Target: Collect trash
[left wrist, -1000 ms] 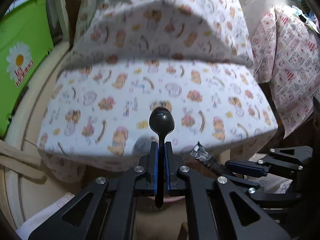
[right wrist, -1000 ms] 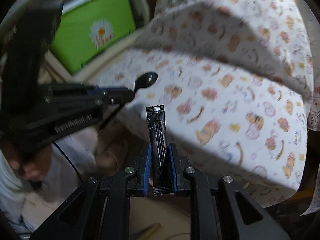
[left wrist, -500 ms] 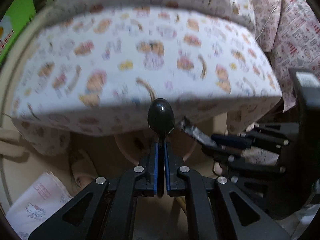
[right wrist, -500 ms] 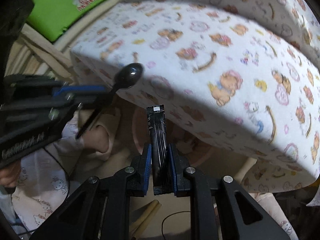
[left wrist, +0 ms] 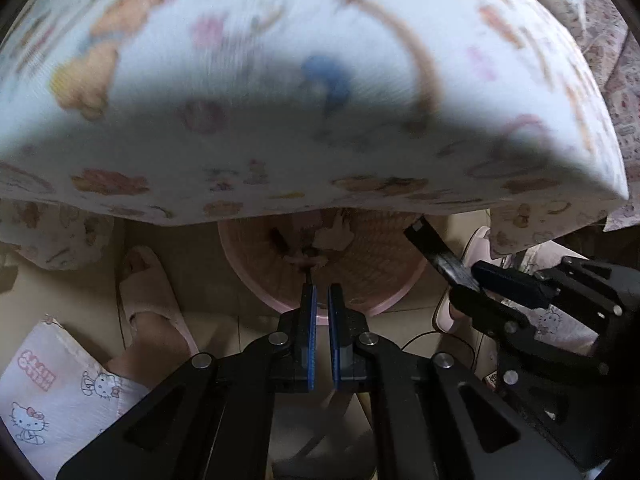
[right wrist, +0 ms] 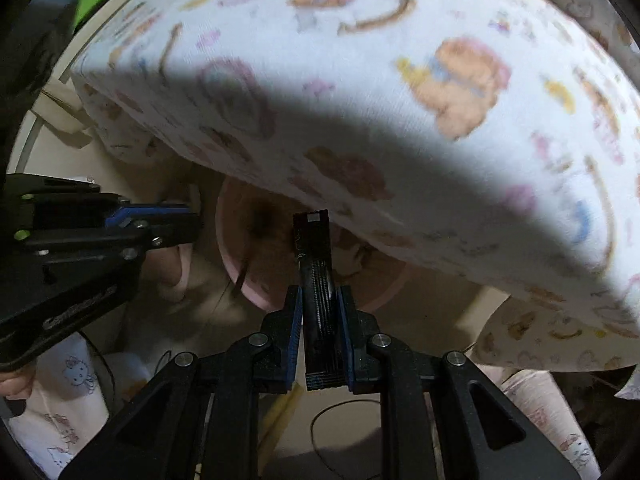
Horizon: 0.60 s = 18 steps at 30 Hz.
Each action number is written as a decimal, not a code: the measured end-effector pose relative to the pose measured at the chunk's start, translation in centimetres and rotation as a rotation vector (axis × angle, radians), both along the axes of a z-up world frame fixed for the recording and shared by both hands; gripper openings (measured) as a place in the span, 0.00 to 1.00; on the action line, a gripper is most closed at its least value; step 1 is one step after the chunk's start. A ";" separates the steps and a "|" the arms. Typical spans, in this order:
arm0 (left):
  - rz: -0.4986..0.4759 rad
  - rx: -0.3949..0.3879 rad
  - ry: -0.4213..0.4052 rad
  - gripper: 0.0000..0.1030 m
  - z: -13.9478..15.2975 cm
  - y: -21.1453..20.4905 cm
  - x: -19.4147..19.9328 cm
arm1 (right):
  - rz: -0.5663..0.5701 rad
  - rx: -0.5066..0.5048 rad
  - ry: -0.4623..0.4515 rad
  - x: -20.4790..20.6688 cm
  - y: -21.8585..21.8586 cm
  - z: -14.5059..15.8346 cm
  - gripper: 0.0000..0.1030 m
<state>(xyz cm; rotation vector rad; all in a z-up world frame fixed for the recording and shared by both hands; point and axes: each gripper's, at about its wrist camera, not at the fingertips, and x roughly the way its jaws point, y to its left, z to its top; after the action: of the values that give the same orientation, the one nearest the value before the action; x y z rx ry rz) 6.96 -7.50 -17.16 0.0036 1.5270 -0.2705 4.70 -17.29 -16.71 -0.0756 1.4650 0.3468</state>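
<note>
Basket [left wrist: 394, 298] rim sits under mattress [left wrist: 280, 100] edge; sachet [right wrist: 316, 280] clamped above

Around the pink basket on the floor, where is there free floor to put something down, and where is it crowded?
Bare floor lies between the beige slipper and the pink woven basket. The basket's right is crowded: pale pink slipper, right gripper clamping the black sachet, cable. The left gripper stands open.

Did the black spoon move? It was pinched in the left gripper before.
Yes. The black plastic spoon has left the left gripper, whose jaws are now parted, and shows as a dark blur dropping into the pink round basket under the bed.
</note>
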 end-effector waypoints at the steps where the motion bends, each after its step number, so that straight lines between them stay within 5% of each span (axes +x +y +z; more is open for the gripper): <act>1: 0.003 0.002 0.007 0.05 -0.2 0.0 0.0 | 0.002 -0.008 -0.003 0.0 0.0 -0.1 0.18; 7: 0.017 0.012 0.007 0.05 -0.2 0.5 0.0 | -0.032 -0.020 -0.003 0.5 0.0 -0.5 0.25; 11: 0.021 0.037 -0.005 0.20 0.0 0.7 -0.1 | -0.074 -0.013 -0.006 1.0 -0.5 -0.2 0.51; 18: 0.037 0.068 -0.086 0.30 2.2 1.2 -0.2 | -0.118 0.000 -0.057 0.8 -1.1 1.4 0.51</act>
<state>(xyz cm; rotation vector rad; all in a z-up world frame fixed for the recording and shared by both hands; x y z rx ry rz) 6.73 -6.34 -15.00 0.0397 1.4486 -0.1863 5.46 -18.38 -15.36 0.0011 1.4066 0.2470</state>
